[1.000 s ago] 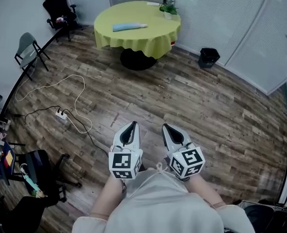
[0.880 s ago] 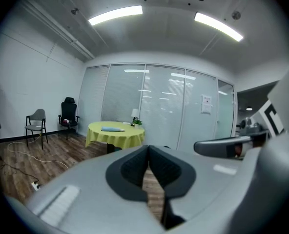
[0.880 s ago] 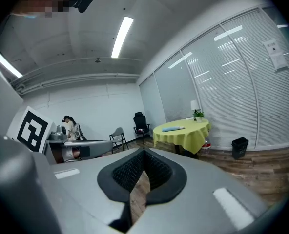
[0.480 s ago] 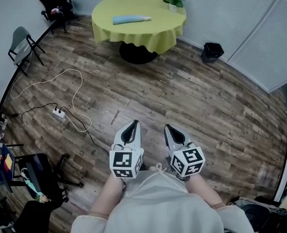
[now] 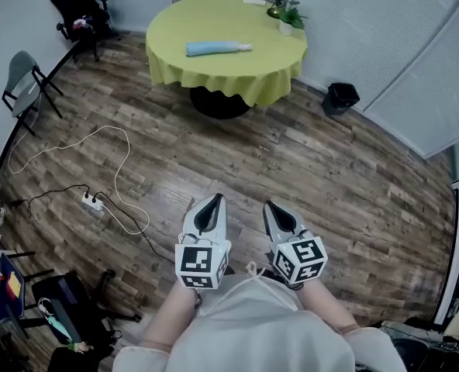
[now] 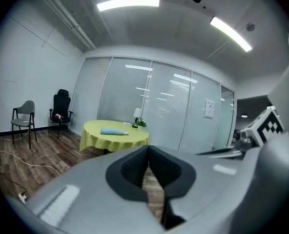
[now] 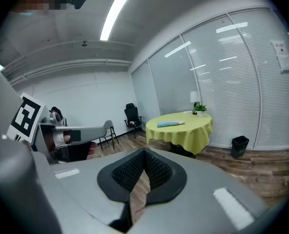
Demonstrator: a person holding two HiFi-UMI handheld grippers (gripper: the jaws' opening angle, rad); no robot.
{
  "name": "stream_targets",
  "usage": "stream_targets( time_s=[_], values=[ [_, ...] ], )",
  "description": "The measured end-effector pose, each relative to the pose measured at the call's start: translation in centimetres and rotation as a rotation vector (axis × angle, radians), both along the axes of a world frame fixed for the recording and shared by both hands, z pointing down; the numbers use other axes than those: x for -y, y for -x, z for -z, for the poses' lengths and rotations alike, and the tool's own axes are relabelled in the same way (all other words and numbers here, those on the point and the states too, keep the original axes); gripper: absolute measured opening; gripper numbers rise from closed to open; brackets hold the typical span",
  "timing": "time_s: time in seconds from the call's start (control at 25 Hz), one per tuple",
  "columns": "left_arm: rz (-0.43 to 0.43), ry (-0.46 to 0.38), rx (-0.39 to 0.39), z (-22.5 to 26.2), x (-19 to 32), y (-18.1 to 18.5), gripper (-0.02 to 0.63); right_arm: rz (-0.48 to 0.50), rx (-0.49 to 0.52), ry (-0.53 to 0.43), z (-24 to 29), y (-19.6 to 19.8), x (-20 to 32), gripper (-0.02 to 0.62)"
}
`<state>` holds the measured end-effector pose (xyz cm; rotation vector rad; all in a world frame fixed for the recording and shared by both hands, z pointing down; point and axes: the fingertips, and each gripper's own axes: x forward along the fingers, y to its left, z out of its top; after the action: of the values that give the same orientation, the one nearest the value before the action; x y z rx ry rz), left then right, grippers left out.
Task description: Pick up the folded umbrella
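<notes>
Floor [image 5: 291,177] between cable [image 5: 119,169] and bin [image 5: 342,98] lies open.

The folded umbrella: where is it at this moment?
In the head view, the folded umbrella lies on the round yellow table, top centre, left of the potted plant.

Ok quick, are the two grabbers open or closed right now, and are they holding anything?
Left gripper: closed, holding nothing.
Right gripper: closed, holding nothing.
</notes>
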<state>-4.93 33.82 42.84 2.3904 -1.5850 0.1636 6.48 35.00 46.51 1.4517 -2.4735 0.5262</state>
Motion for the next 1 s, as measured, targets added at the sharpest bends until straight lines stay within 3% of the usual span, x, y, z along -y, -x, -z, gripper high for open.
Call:
stream_targets(
  time_s=[0.24,0.6,0.84,1.0],
  values=[
    [0.047,-0.002,-0.021,0.3,4.5,4.2,0.006,0.031,-0.019,0.026,-0.4,4.0,4.4,-0.002],
    [0.102,0.005,0.028,-0.6,12.3,5.5,0.007,0.085,-0.003,0.047,-1.9,5.1,12.9,-0.002],
    [0.165,-0.014,0.043,0.4,21.2,4.6,0.006,0.14,0.013,0.024,-1.3,3.7,22.5,-0.002],
    [0.158,0.007,0.06,0.5,28.4,2.0,0.006,0.175,0.01,-0.003,0.0,1.6,30.1,-0.002]
  ],
)
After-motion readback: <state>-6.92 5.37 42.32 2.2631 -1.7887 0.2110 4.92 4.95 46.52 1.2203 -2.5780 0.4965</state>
